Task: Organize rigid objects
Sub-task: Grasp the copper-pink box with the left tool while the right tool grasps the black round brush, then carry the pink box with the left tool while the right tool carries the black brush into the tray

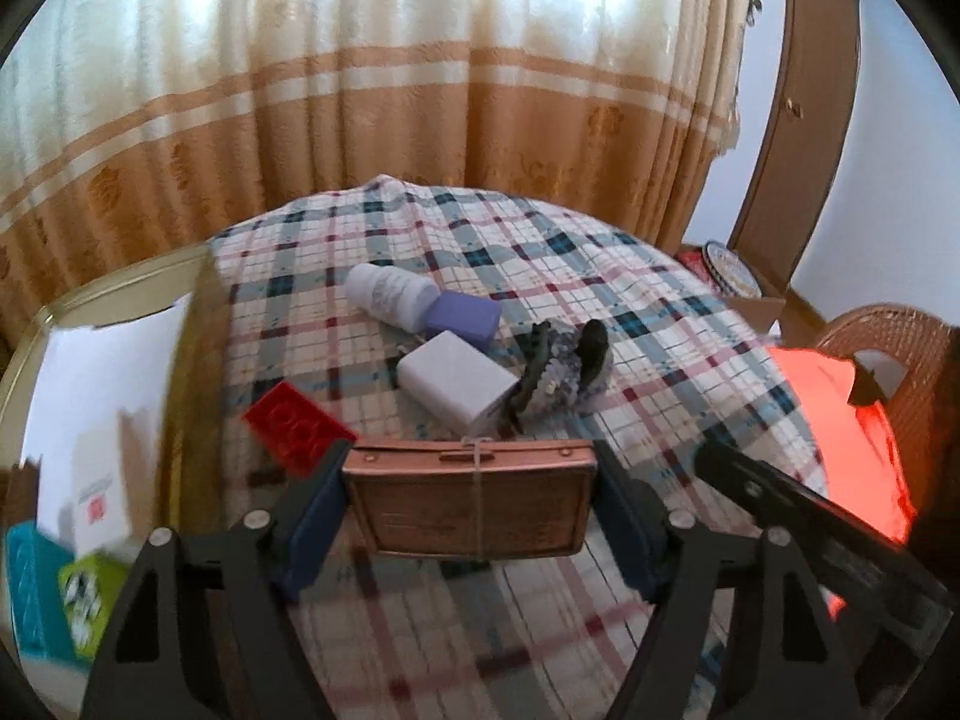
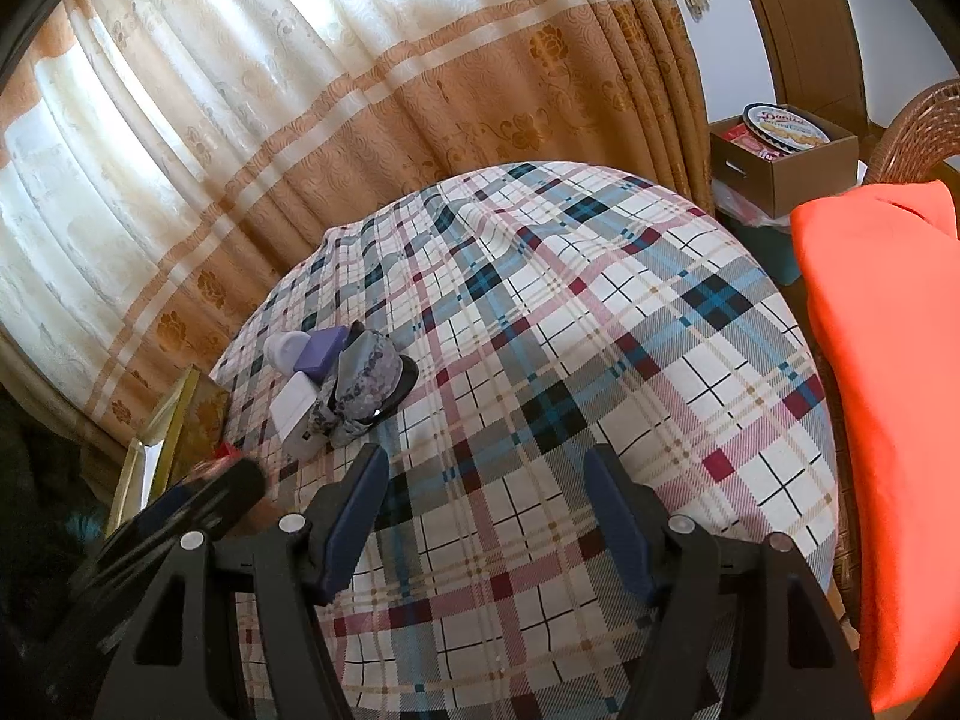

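at the bed's left edge, beside the plaid bedcover: an open gold-rimmed box with white paper, a white carton, a teal pack and a green pack inside. just right of it, near the left edge: a red flat block, lying flat. toward the middle of the bed: a white bottle on its side, touching a purple block; in front of these a white box, and against its right side a grey patterned pouch with dark trim. nearer the bed's front edge: left tool clenched on a copper-coloured case, pads pressing both short ends, case held level just above the cover, thin string tied round its middle. further right, over bare plaid: right tool released, pads apart, nothing between them. at the bed's right edge: an orange cloth draped on a wicker chair. beyond the far right corner: a cardboard box holding a round biscuit tin. behind the bed: cream and tan curtain.
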`<state>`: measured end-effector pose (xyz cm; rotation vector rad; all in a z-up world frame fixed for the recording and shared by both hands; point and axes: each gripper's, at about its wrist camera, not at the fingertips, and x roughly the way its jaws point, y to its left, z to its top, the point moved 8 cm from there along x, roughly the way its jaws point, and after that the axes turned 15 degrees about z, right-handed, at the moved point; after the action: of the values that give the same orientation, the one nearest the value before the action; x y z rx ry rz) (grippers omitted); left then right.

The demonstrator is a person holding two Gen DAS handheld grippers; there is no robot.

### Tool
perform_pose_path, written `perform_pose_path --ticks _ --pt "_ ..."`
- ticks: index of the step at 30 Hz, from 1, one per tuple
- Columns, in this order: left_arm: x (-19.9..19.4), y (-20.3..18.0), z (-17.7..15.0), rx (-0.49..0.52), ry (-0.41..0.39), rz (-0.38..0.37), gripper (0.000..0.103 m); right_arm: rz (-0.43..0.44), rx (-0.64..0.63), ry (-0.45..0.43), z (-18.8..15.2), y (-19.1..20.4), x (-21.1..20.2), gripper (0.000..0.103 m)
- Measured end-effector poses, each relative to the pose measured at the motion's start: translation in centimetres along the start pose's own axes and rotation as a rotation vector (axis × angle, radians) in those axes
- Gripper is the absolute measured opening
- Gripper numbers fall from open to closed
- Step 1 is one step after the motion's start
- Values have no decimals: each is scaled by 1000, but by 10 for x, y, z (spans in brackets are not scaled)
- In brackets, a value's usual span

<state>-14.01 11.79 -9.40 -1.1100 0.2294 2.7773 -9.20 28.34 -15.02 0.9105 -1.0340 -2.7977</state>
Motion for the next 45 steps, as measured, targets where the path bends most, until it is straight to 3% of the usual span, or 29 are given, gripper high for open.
perform_pose_path --ticks 8,17,27,30,32,38,45 --pt "-30 22 -10 -32 -28 5 77 57 -33 63 12 20 23 70" --pt "-45 41 -1 -61 -76 22 77 83 -61 148 30 48 76 70" --pt "-48 63 -1 -104 -78 31 77 -35 -166 153 30 55 106 69" --pt "-52 65 -1 -107 -84 29 77 -35 -178 160 31 55 105 66" --pt "-53 66 -2 -107 -86 28 77 -34 -174 178 31 54 105 55" --pt "-58 71 -4 -125 -84 22 77 3 -173 179 24 55 87 47" --pt "-62 74 -3 -136 -88 15 77 45 -101 129 12 51 58 47"
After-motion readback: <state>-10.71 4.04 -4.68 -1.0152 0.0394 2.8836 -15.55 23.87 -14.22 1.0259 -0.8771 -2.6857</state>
